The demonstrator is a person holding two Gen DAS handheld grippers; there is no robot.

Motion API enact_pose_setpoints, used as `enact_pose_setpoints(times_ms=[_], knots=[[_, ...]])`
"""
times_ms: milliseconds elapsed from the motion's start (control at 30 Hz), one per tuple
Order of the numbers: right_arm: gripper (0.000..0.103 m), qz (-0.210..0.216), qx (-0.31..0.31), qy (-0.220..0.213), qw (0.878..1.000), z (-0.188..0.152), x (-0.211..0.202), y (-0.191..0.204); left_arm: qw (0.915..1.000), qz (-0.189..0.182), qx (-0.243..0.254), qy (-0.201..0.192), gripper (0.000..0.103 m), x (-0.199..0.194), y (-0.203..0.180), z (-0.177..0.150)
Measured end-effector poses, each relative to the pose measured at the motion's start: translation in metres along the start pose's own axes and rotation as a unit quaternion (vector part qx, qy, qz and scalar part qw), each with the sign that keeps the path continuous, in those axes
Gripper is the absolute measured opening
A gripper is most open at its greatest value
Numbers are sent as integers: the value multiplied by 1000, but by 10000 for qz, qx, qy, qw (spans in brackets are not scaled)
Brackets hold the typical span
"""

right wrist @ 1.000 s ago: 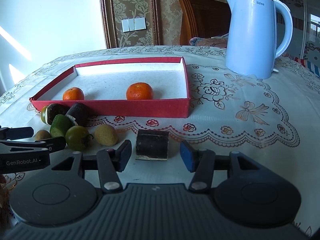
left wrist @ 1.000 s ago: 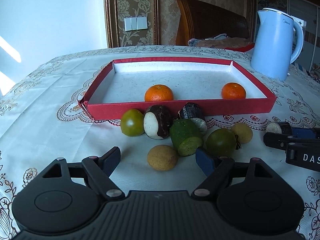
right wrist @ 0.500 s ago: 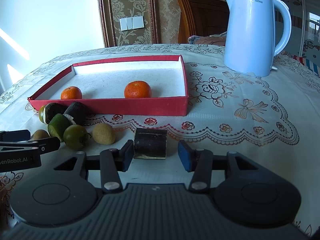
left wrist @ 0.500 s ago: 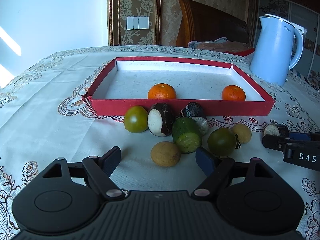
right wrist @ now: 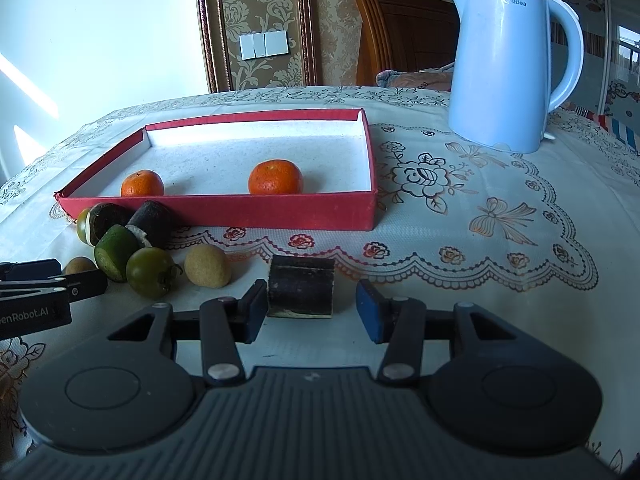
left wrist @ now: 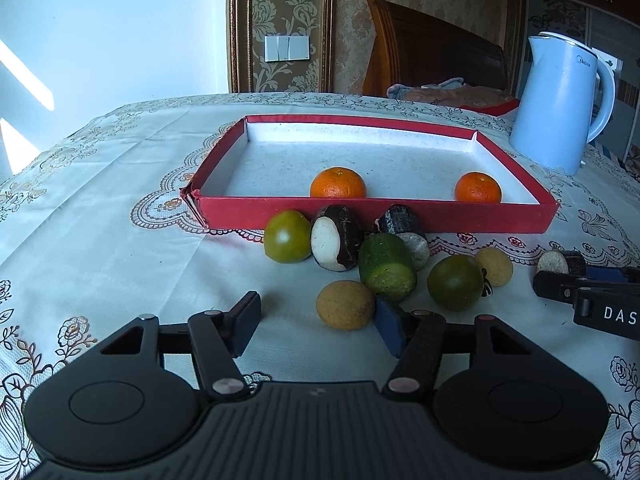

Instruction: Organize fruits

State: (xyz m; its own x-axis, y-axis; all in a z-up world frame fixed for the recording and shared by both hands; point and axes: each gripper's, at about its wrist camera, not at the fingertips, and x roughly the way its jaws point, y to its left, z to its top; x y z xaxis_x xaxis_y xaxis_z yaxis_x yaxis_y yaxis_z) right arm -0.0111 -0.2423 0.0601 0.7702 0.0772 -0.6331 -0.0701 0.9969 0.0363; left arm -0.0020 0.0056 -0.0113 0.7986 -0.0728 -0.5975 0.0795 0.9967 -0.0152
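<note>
A: Since a second ago, both tongs have crept forward over the tabletop (left wrist: 100, 184) toward the red tray (left wrist: 376, 212), and nothing has been picked up.

B: What does the tray hold?

A: Two mandarins, one near the middle of its front wall (left wrist: 338, 183) and one by its right front corner (left wrist: 478, 187). Every other piece lies outside, just before that wall.

B: And the right tongs (right wrist: 311, 310)?

A: Wide open and empty, now straddling the dark cut chunk (right wrist: 301, 286) in front of the tray's right corner; the left pad looks almost touching it, though I cannot tell if it is.

B: The left tongs (left wrist: 316, 326)?

A: Also spread apart with nothing gripped. The small tan fruit (left wrist: 345, 305), nearest of the cluster before the tray, now sits just inside the right pad, off centre.

B: So?

A: I'd judge both grasps are about to close; the left pair wants centring first.
</note>
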Motion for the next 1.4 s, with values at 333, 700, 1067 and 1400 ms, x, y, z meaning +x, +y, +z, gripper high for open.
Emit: enact_pose_setpoints(times_ms=[333, 700, 1067, 1400], knots=[[43, -208, -191, 22, 9996, 0, 1, 7, 9998, 179, 48, -55, 39, -1, -2, -1], [32, -403, -336, -9, 9986, -1, 0, 11, 9997, 241, 17, -83, 30, -1, -1, -1], [32, -455, -416, -11, 9981, -1, -1, 14, 9995, 136, -234, -147, 29, -4, 8, -2], [32, -338, -353, -92, 9988, -2, -4, 11, 9993, 99, -267, -244, 29, -7, 9, -3]])
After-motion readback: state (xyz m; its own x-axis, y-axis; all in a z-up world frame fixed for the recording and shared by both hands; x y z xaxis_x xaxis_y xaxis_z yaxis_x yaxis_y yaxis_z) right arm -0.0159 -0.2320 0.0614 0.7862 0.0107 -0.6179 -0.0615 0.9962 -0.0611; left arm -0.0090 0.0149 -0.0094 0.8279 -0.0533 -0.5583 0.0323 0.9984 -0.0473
